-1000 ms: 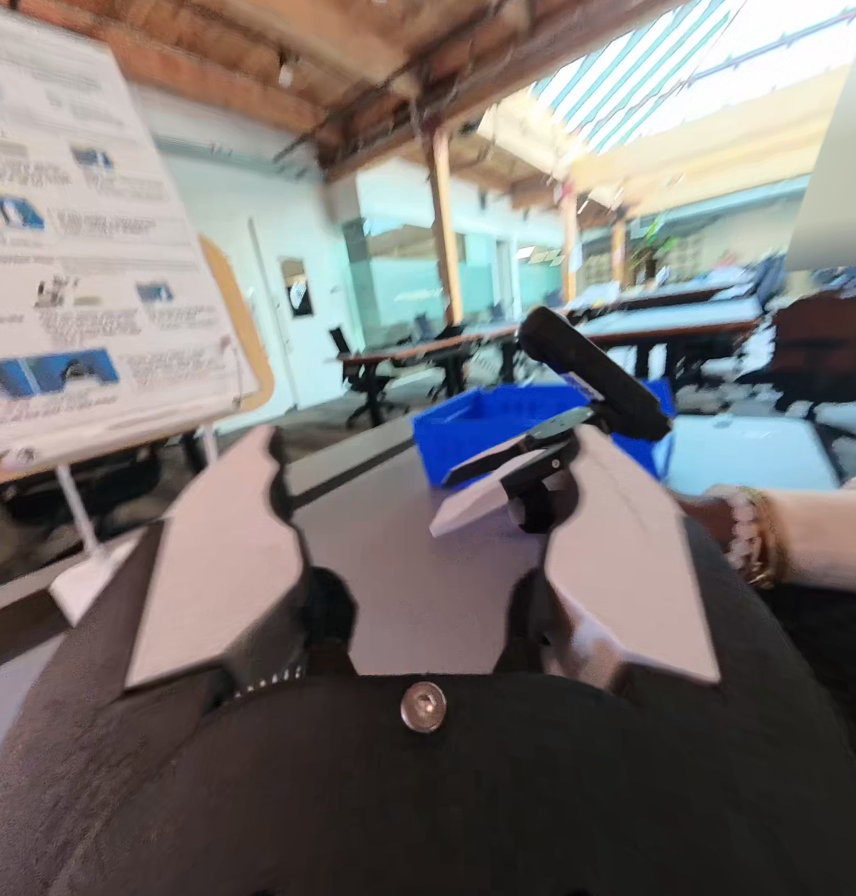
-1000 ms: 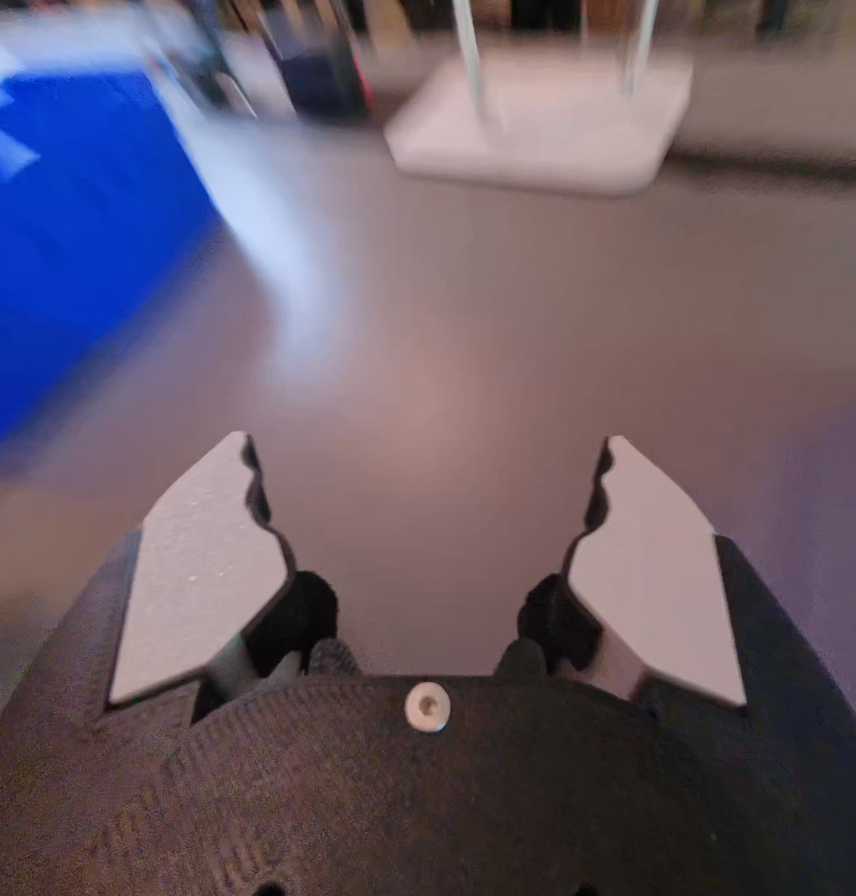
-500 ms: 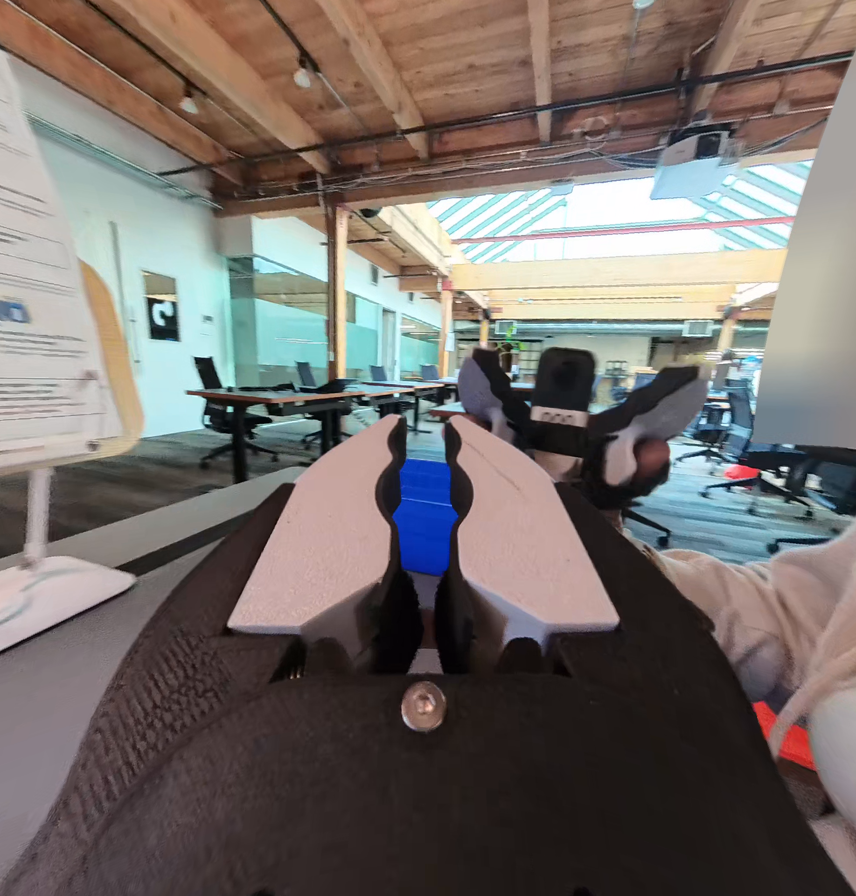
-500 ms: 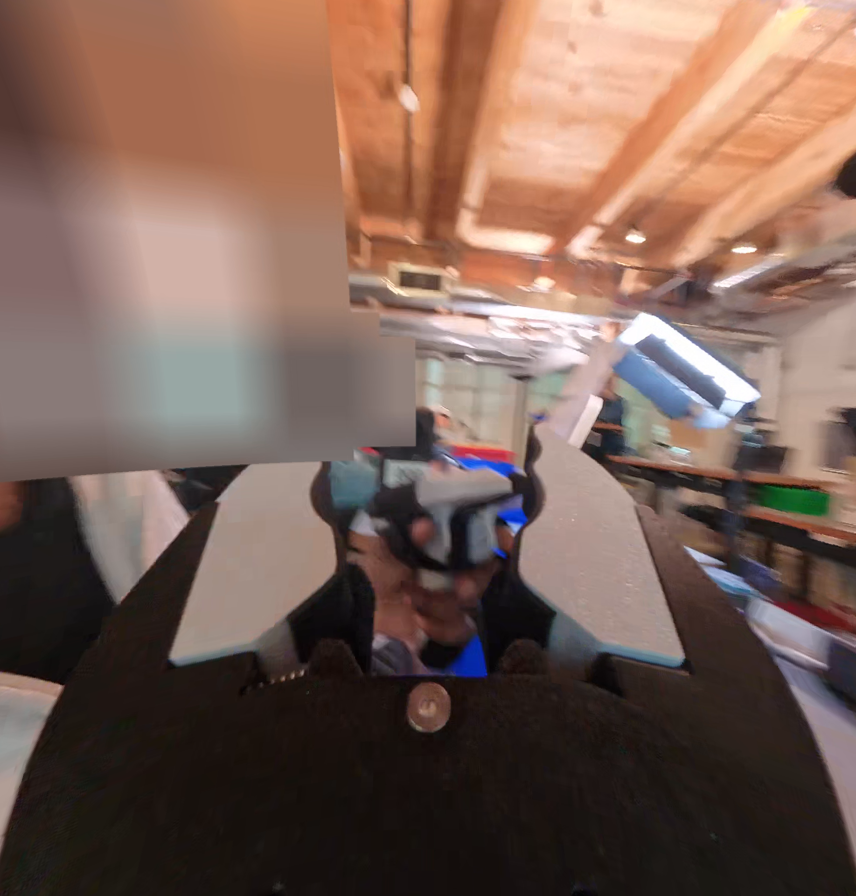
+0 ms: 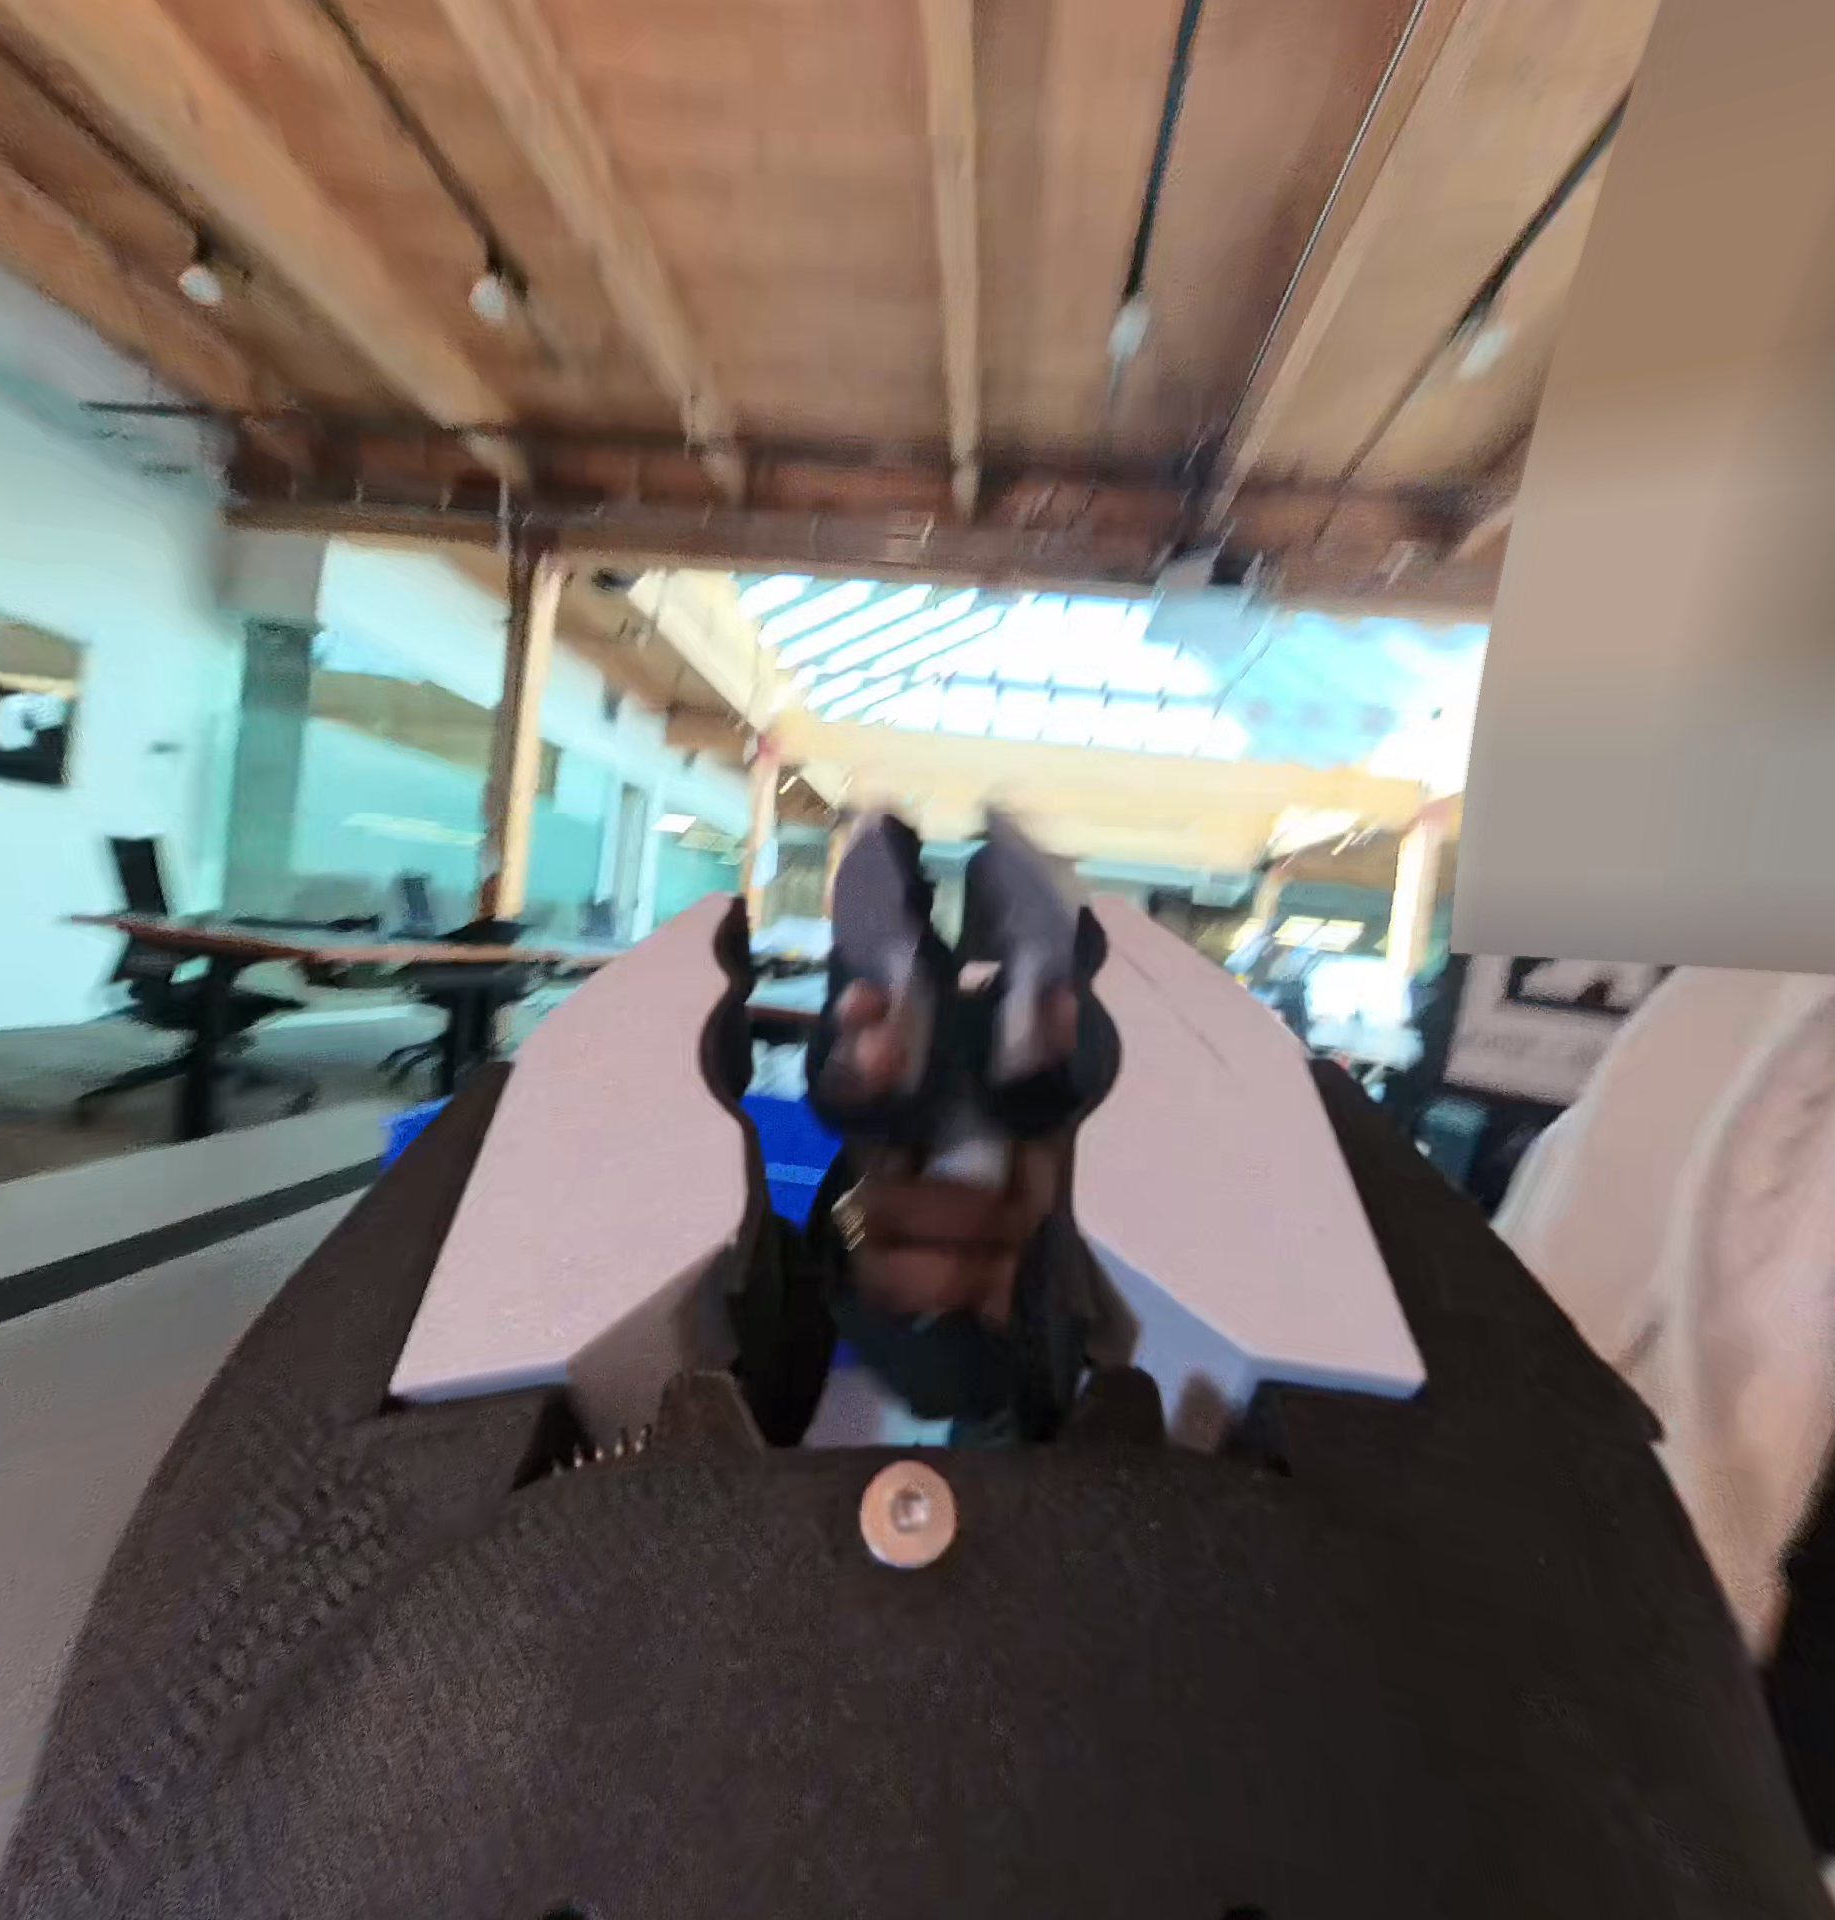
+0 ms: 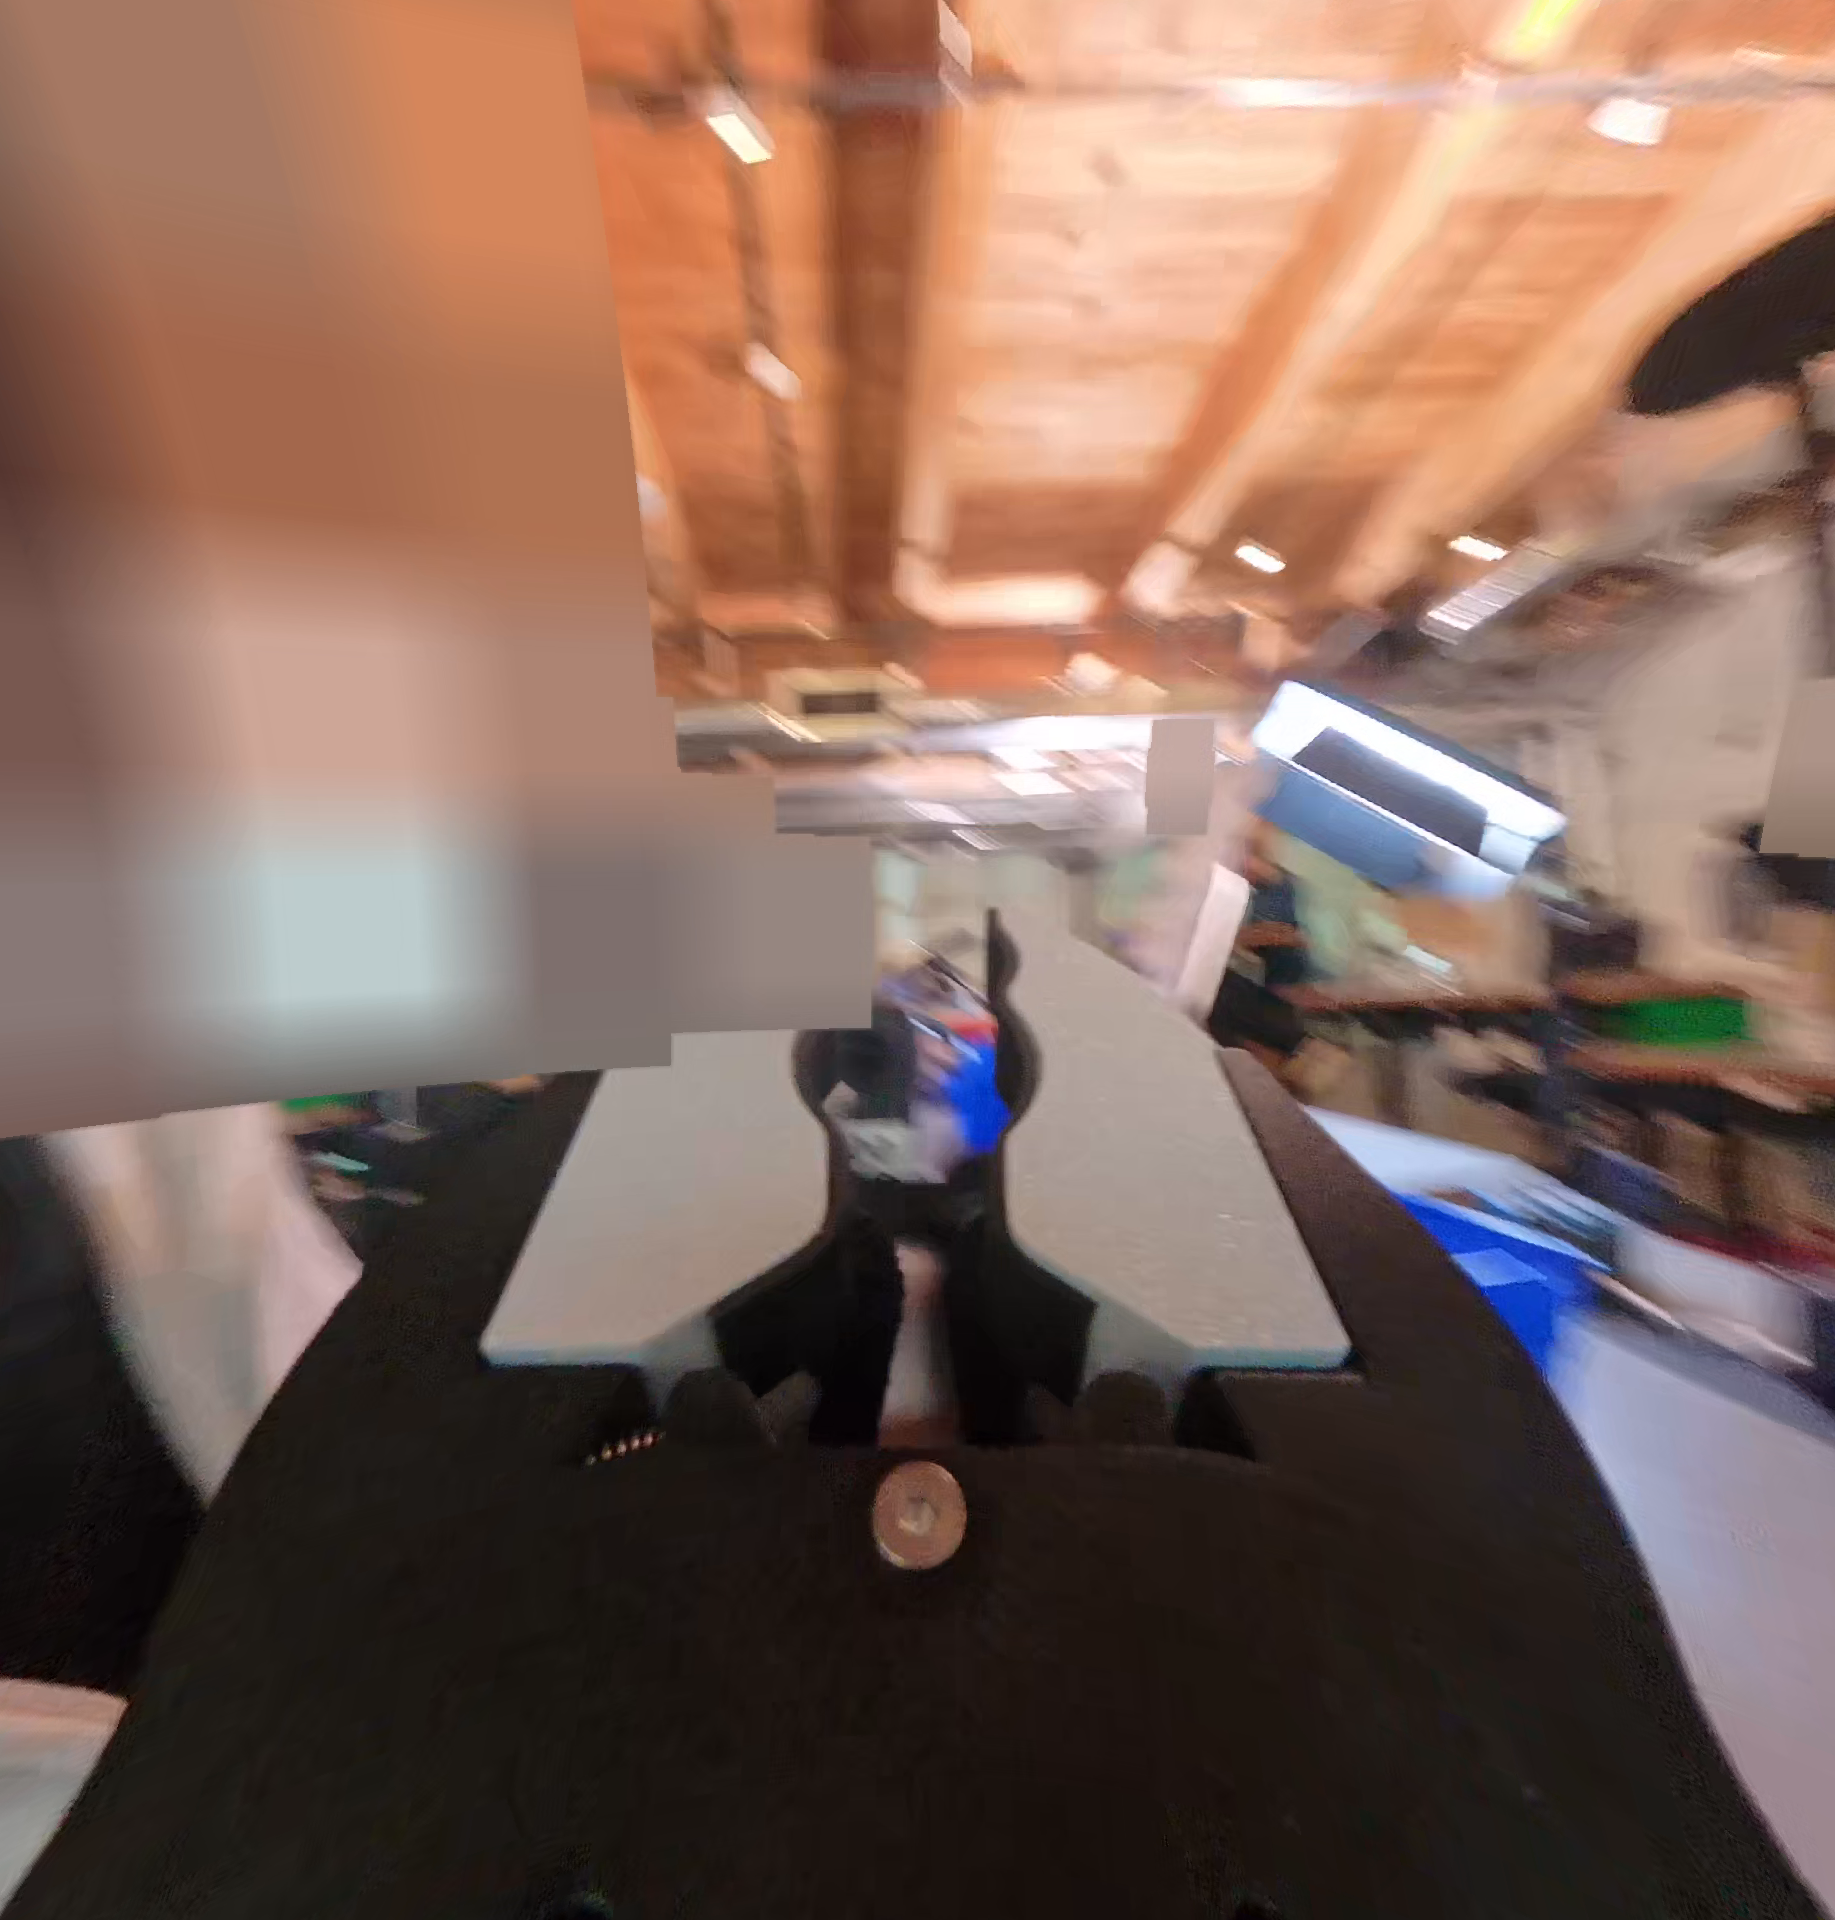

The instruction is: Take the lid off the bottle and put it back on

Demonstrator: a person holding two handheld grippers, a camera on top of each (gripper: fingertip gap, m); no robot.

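- The bottle and its lid appear in neither wrist view, so where the bottle stands, which way it points and how its long axis lies cannot be told. Judged from that, the uncapping has not begun.
- The black left gripper with pale grey fingers (image 5: 911,925) is lifted off the work surface and aimed across the room rather than down. Its fingers are spread and nothing sits between them.
- Framed in that gap, at 12 o'clock, is the matching black right gripper (image 5: 939,862), gripped from below by a person's hand (image 5: 934,1236). The two tools face each other, which looks like a pose for the cameras rather than a reach for anything.
- In its own view the right gripper (image 6: 934,997) also tilts up toward the ceiling. Its fingers are drawn almost together and pinch nothing; one fingertip is hidden behind a privacy patch.
- A blue plastic bin (image 5: 788,1132) shows low in the left gripper's gap, and again at 3 o'clock (image 6: 1495,1247) in the right wrist view.
- The grey tabletop (image 5: 113,1299) runs off at 8 o'clock, and a cream sleeve (image 5: 1671,1247) fills the 3 o'clock edge.
- The wooden beam ceiling (image 5: 788,260) spans the top, a sign that both tools must tip down to find the bottle.
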